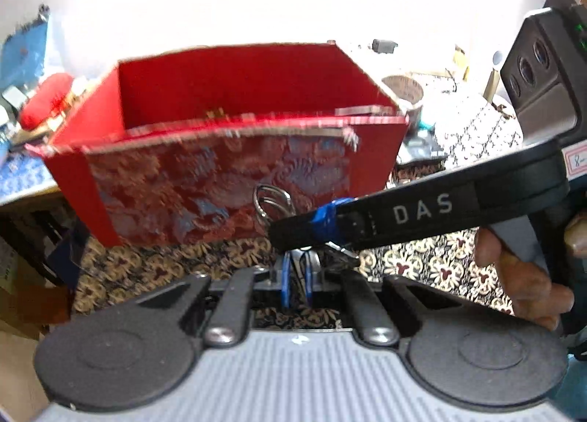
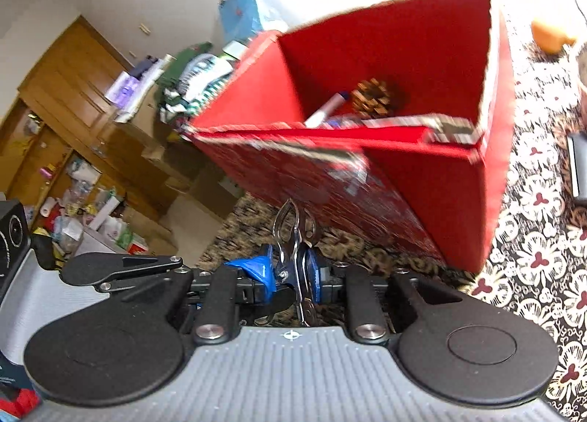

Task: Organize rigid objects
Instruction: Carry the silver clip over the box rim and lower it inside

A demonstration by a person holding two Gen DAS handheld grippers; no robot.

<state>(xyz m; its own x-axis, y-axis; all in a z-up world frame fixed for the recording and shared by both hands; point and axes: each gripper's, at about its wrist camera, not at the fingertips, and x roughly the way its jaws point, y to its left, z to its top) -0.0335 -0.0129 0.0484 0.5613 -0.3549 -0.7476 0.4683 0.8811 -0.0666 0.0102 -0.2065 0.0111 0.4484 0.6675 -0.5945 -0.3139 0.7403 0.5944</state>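
A red open-top box point(image 1: 227, 172) with a patterned front stands on the floral cloth, also in the right wrist view point(image 2: 422, 183). Inside it lie a pine cone point(image 2: 370, 97) and a white marker point(image 2: 326, 110). A metal clip tool point(image 1: 273, 203) with wire loops sticks up in front of the box; it also shows in the right wrist view point(image 2: 293, 231). My left gripper point(image 1: 297, 275) is shut on its lower part. My right gripper point(image 1: 293, 231) reaches in from the right and is shut on the same tool, seen in its own view point(image 2: 299, 275).
A floral patterned cloth point(image 2: 532, 257) covers the table. A red cushion point(image 1: 46, 101) and clutter lie left of the box. A round tin point(image 1: 403, 90) stands behind right. Wooden cabinets point(image 2: 73, 99) and an orange object point(image 2: 550, 36) show in the right wrist view.
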